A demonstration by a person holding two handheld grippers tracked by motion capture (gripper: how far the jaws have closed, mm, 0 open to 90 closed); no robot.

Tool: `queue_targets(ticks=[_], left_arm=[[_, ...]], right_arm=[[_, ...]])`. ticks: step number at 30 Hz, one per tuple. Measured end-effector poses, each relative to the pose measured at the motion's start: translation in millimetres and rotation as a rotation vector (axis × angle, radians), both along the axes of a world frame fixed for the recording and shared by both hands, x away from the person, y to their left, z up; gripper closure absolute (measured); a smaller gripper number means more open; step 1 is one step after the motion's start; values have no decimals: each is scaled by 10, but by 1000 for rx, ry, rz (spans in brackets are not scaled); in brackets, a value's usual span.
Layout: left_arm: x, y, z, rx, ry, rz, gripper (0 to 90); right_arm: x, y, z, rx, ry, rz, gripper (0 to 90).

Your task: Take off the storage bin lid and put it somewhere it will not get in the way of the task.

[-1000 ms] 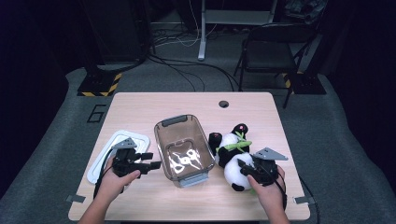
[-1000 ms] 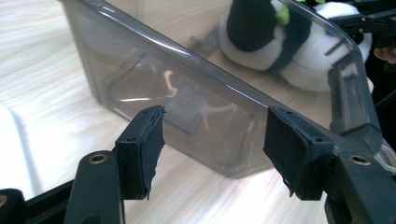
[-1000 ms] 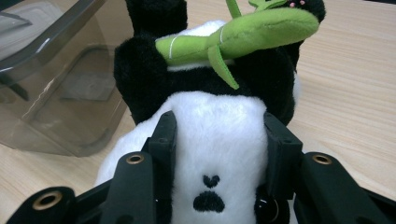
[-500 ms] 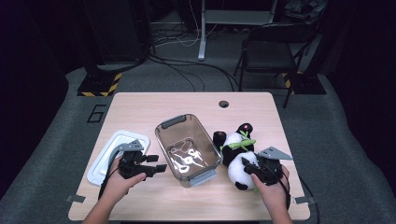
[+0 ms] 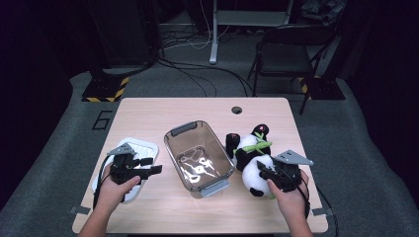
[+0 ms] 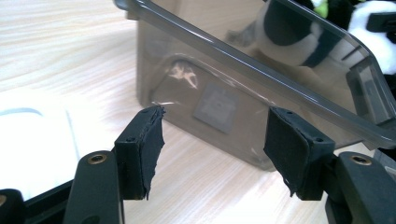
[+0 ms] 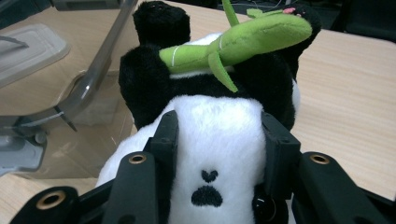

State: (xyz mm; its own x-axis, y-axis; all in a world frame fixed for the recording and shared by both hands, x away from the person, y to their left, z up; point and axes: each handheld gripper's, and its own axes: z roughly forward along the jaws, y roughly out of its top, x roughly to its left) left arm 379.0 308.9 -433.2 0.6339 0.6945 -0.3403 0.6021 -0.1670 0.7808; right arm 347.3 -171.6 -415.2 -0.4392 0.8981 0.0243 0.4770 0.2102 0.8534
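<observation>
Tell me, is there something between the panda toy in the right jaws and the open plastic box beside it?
Nothing visible blocks the way. The right gripper is shut on the plush panda, and the clear box stands open right beside it, empty inside. Only the box's near wall must be cleared by lifting.

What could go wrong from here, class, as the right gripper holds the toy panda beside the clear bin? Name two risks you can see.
1. The right gripper pinches only the soft head of the toy panda; the plush may squash and slip when lifted.
2. The clear bin stands close beside the panda, and the left gripper hangs open without steadying it, so the panda could knock its rim and shift it.
</observation>
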Motion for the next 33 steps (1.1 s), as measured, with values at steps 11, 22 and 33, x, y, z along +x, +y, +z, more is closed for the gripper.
queue_targets(ticks=[11,22,33], left_arm=[[-13,91,-8,1,-4,30,368],[-13,197,16,-12,-6,64,371],[-1,321,26,-31,-14,95,372]], right_arm=[[49,8,256,24,-24,14,566],[91,79,448,7,-44,36,565],[109,195,646,10,-79,58,567]])
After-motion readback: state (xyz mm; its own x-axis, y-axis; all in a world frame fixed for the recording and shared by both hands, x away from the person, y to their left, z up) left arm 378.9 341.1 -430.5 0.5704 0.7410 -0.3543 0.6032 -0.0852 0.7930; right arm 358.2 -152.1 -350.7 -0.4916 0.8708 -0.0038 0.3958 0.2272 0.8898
